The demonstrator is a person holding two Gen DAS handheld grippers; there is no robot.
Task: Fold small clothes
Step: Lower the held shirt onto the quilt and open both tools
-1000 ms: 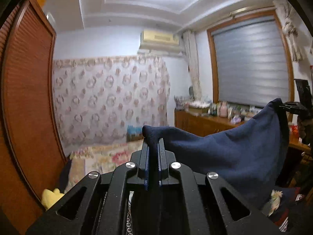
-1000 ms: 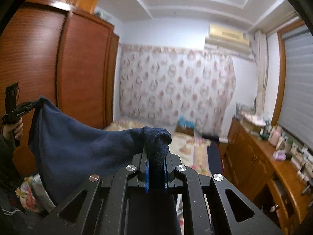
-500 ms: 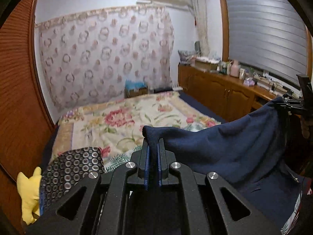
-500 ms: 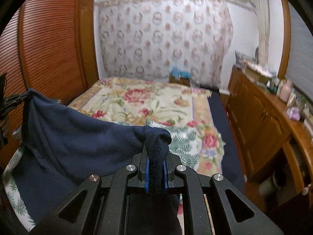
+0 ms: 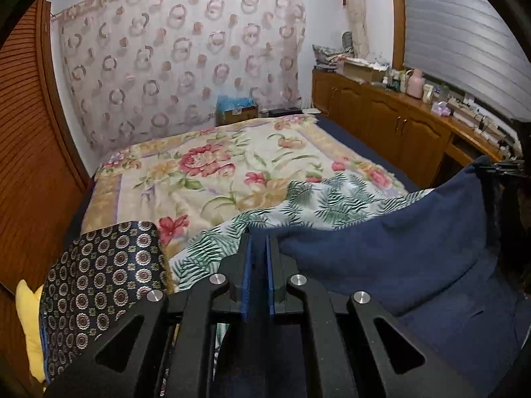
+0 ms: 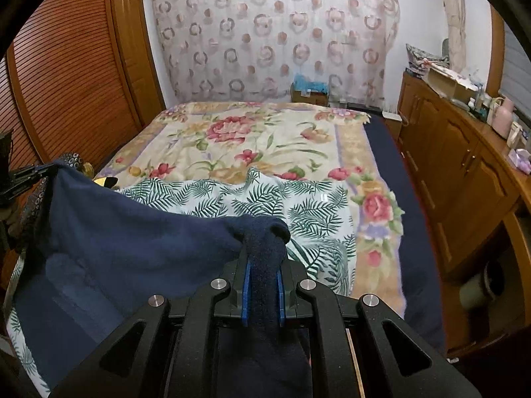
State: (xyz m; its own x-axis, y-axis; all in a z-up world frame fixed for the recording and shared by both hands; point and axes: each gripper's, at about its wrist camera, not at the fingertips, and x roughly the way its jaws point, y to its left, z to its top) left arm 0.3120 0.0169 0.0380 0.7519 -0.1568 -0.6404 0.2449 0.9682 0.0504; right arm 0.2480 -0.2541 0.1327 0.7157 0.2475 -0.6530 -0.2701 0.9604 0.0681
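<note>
Both clamped on corners of the navy garment (image 6: 139,248), the left gripper (image 5: 258,265) and right gripper (image 6: 264,265) have swung down toward the bed (image 6: 265,132), lower frame, ready for spreading it flat.

Left gripper (image 5: 258,248): matte black angular frame, triangular cut-outs, four round silver screw heads in a row, blue pads lining two narrow fingers (image 5: 246,275). Right gripper (image 6: 264,265): same black build, silver screws, blue-lined fingers (image 6: 246,288).
</note>
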